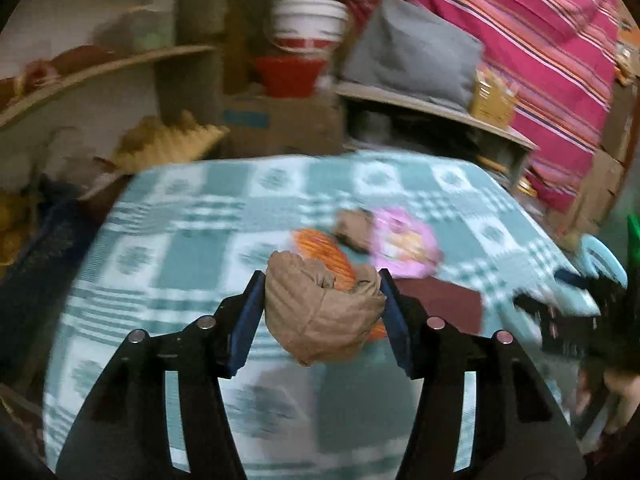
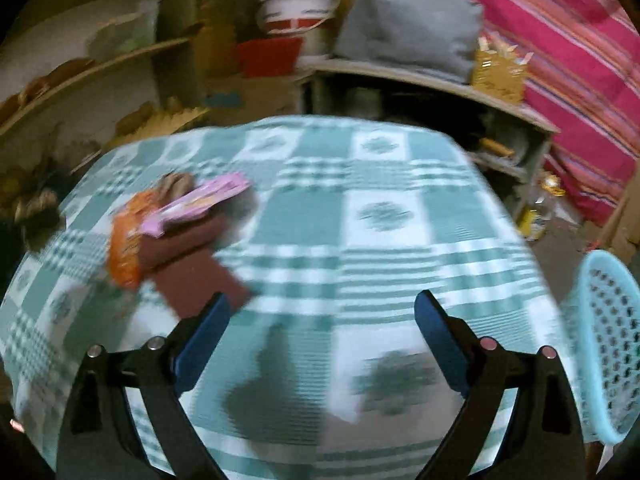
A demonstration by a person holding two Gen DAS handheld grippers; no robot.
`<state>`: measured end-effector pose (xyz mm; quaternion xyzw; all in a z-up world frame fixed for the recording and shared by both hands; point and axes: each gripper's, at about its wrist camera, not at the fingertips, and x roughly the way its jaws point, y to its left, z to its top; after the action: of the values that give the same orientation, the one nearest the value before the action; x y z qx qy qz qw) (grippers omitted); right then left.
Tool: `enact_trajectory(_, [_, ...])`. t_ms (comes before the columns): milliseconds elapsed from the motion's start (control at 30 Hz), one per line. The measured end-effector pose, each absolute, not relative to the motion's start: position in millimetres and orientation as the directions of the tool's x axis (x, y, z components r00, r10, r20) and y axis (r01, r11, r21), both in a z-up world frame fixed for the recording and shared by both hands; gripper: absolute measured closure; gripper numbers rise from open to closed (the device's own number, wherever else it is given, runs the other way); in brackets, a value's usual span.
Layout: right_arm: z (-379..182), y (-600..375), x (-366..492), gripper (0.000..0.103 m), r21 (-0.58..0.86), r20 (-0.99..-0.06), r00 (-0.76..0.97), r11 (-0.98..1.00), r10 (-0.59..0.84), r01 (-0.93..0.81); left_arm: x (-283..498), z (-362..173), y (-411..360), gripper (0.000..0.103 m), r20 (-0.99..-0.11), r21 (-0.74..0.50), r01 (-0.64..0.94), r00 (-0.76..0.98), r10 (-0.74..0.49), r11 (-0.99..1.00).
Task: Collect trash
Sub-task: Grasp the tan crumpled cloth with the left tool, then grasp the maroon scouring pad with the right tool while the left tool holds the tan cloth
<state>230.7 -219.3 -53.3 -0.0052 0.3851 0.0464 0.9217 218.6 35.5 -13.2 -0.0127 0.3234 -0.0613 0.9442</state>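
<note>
Paper wad [image 1: 320, 312] pinched crosswise in left claw [image 1: 322, 312], long axis pad-to-pad; right claw [image 2: 322, 320] spread, empty.

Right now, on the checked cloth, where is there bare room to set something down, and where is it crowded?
The checked cloth is bare across its middle and right, from the maroon card over to the blue basket, and up to the far edge. It is crowded on the left, where the orange wrapper, the pink wrapper and the card overlap.
</note>
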Motion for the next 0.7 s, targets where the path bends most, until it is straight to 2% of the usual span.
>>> enact_trajectory(167, [-65, -184, 232, 0.011, -0.002, -0.731, 0.674, 0.986, 0.111, -0.165, 225, -5, 72, 0.048, -0.577, -0.018, 0.005, 0.817, -0.014, 1.000])
enact_trajectory(700, [-84, -140, 266, 0.011, -0.011, -0.804, 0.580, 0.972, 0.130, -0.233, 243, -21, 115, 0.048, -0.632, -0.074, -0.068, 0.775, 0.006, 0.995])
